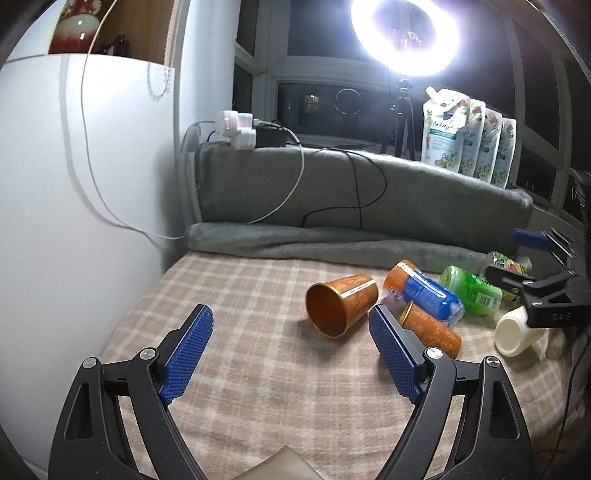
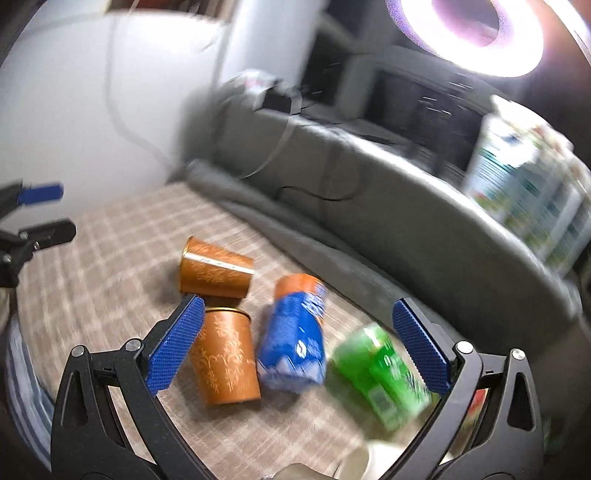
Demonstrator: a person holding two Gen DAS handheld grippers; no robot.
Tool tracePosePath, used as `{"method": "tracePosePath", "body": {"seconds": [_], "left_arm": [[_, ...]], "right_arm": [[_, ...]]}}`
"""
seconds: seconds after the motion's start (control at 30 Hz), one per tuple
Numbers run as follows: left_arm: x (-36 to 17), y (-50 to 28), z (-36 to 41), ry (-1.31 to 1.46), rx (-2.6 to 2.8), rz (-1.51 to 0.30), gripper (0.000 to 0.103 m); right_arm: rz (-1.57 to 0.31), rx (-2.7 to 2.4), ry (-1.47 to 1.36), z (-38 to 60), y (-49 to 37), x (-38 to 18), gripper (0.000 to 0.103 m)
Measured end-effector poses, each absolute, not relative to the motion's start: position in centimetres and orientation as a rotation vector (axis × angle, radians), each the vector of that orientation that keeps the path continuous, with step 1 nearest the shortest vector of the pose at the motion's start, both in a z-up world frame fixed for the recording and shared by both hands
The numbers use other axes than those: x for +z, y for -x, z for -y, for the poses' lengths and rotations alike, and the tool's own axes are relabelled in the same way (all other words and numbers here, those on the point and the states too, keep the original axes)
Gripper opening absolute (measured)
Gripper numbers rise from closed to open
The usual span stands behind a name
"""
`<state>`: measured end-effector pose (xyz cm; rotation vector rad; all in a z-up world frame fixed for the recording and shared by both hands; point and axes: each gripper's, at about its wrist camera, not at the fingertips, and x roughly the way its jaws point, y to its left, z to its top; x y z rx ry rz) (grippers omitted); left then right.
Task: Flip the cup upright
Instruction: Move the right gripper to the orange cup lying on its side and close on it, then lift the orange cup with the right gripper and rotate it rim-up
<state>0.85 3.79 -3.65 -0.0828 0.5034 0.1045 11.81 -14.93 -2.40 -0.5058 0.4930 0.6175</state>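
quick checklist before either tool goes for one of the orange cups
1. Cups off their bases: ok, near orange cup and second orange cup both lie on their sides.
2. Left tool open, empty: ok.
3. Right tool open, empty: ok.
4. Near cup free of neighbours: cannot tell.
5. Second cup clear: not ok, blue-wrapped bottle lies against it.
6. Steady right view: not ok, blurred.

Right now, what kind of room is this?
Probably a room at home, maybe a bedroom: a checked blanket covers a soft surface by a night window, with refill pouches on the sill and a ring light.
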Motion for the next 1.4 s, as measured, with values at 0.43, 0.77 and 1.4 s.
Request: {"method": "tracePosePath", "body": {"seconds": [0.43, 0.77, 1.4], "left_arm": [[-4.9, -0.4, -5.5, 0.121, 0.115, -0.562, 0.086], [-5.2, -0.9, -7.0, 0.163, 0.131, -0.571, 0.086], [-5.4, -1.0, -9.2, 0.21, 0.179, -0.57, 0.086]], "right_arm": [[-0.653, 0.905, 0.86, 5.9, -16.9, -5.2, 0.102], [-0.729, 0.972, 1.065, 1.9, -18.3, -8.8, 0.094], [-0.724, 1.022, 1.178, -3.7, -20.9, -11.5, 0.089]]}}
